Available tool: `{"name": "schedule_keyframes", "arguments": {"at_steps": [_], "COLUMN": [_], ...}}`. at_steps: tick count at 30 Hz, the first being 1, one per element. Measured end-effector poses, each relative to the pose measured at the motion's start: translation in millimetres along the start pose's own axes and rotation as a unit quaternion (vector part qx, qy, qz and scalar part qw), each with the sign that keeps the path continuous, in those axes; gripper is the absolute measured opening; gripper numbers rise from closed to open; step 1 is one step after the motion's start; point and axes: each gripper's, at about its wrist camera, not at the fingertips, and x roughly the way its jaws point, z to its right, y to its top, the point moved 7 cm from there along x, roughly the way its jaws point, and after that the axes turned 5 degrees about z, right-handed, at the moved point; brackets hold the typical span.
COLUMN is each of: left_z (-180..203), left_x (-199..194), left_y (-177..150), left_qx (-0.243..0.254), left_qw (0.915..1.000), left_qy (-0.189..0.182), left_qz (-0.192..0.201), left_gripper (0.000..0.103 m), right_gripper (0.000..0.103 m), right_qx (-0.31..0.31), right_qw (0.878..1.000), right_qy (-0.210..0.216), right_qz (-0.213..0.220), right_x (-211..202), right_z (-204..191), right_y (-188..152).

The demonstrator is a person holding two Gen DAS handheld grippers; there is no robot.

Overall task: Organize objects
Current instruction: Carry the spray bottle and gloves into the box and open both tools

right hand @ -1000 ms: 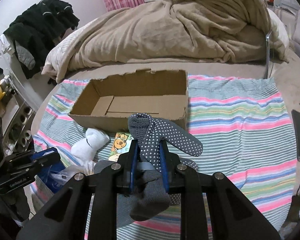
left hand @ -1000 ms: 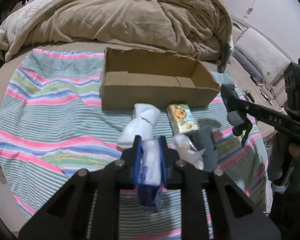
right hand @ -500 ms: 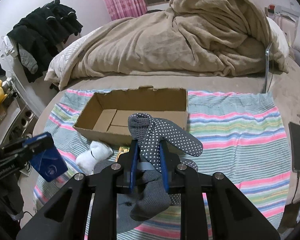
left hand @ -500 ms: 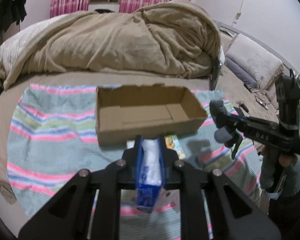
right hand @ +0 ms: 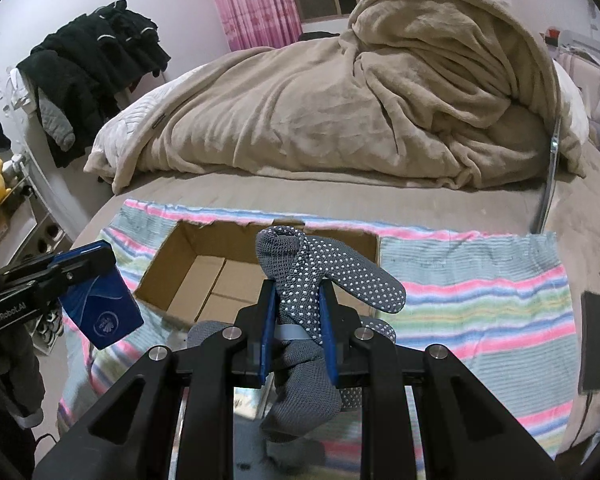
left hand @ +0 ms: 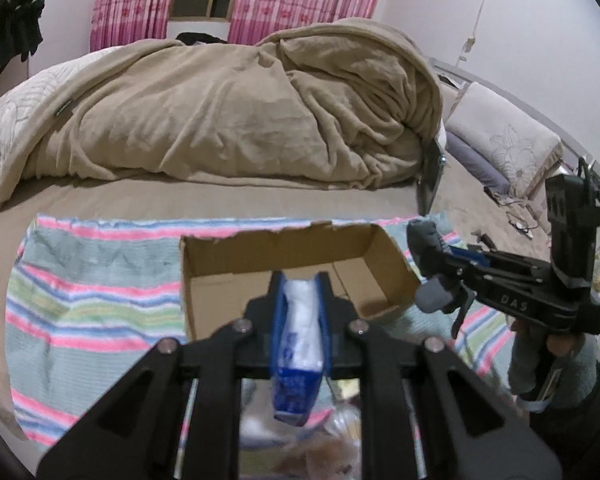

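Socks (right hand: 324, 280) & blue pack (left hand: 298, 344) half-hidden betw. gripper pads, pack blurred

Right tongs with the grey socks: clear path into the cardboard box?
Probably yes. The right tongs grip the grey socks just short of the open cardboard box; nothing visible blocks its top.

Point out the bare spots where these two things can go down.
The cardboard box floor looks bare. The striped cloth is open right of the box, also left of it. Crowded: the near strip below the tongs, with blurred items.
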Motion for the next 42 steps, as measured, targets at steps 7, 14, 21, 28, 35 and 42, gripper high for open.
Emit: {"name": "schedule_keyframes", "arguments": {"at_steps": [7, 14, 21, 28, 35, 42], "left_z": [-19, -39, -53, -54, -53, -47], "left_x": [36, 78, 102, 93, 65, 39], "left_y": [8, -1, -11, -10, -10, -16], "left_qx": [0.0, -0.008, -0.019, -0.026, -0.029, -0.033], "left_qw": [0.9997, 0.9986, 0.9966, 0.9967, 0.9973, 0.9975], "left_qy": [0.02, 0.03, 0.041, 0.044, 0.043, 0.04], "left_qz": [-0.012, -0.044, -0.069, -0.064, -0.051, -0.047], "left_gripper": [0.016, 0.019, 0.03, 0.037, 0.041, 0.05], "right_gripper": [0.022, 0.022, 0.023, 0.04, 0.046, 0.047], "right_qx": [0.001, 0.003, 0.01, 0.016, 0.016, 0.016], "right_qw": [1.0, 1.0, 0.999, 0.999, 0.999, 0.999], "right_qy": [0.003, 0.005, 0.002, -0.01, -0.013, -0.015], "right_qz": [-0.005, -0.022, -0.045, -0.044, -0.032, -0.028], "right_x": [23, 52, 76, 75, 56, 34], "right_z": [8, 15, 20, 22, 14, 2], "right_y": [8, 4, -7, -8, -3, -7]}}
